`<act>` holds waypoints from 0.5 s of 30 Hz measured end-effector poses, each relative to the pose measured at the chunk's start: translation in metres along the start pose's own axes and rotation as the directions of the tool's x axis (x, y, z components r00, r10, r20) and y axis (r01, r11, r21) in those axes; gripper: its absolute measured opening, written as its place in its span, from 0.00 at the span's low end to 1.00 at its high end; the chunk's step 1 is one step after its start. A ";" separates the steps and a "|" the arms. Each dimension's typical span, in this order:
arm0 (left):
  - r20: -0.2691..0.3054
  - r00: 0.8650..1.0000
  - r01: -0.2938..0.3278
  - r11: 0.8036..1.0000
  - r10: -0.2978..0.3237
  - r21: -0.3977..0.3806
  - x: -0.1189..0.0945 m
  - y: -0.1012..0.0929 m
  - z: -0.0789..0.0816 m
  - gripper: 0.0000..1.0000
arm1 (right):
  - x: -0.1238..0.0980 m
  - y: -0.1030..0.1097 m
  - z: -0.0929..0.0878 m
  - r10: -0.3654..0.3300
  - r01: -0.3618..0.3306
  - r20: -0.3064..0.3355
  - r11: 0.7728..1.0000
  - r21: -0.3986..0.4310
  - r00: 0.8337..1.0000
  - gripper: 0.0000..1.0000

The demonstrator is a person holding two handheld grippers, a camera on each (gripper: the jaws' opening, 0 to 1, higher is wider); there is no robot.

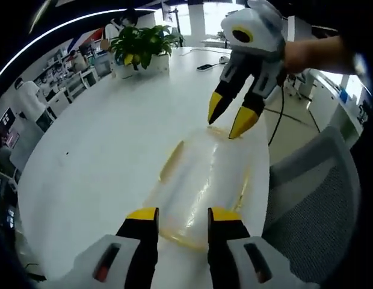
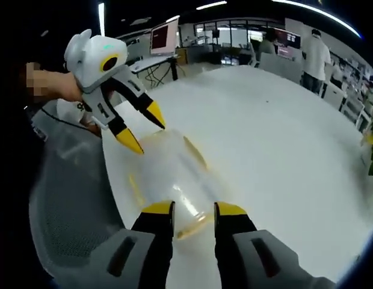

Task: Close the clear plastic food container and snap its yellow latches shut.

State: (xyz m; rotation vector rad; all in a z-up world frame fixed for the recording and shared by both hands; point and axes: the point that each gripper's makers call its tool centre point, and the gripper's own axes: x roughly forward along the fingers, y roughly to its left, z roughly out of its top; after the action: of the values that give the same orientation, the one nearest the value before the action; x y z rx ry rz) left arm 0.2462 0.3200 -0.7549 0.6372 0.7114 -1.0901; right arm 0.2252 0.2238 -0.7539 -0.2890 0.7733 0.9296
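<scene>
A clear plastic food container with its lid on lies on the white table, near the table's edge. Yellow latches show on its long sides and at its ends. My left gripper is open, its yellow tips at either side of one end of the box. My right gripper is open too, with its tips just over the opposite end. In the right gripper view the container runs from my right gripper up to my left gripper, with a side latch showing.
A grey mesh chair stands close beside the table edge by the container, also seen as the chair. A potted plant and a dark phone sit at the table's far end. People and desks fill the background.
</scene>
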 end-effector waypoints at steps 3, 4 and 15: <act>0.001 1.000 0.016 1.000 -0.016 0.018 0.002 -0.003 0.002 0.24 | 0.006 0.007 0.006 0.024 -0.024 0.007 0.999 -0.026 1.000 0.23; 0.002 1.000 0.019 1.000 -0.019 0.024 0.002 -0.004 0.003 0.24 | 0.007 0.008 0.008 0.029 -0.029 0.011 0.999 -0.034 1.000 0.24; 0.006 0.999 0.035 0.995 -0.036 0.094 0.007 -0.015 0.015 0.24 | 0.022 0.017 0.023 0.071 -0.069 0.015 0.994 -0.089 0.997 0.25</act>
State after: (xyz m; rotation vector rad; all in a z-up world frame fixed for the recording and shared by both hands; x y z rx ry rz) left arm 0.2369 0.2993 -0.7524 0.7021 0.6701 -1.1631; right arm 0.2301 0.2592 -0.7520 -0.3318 0.7304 1.0331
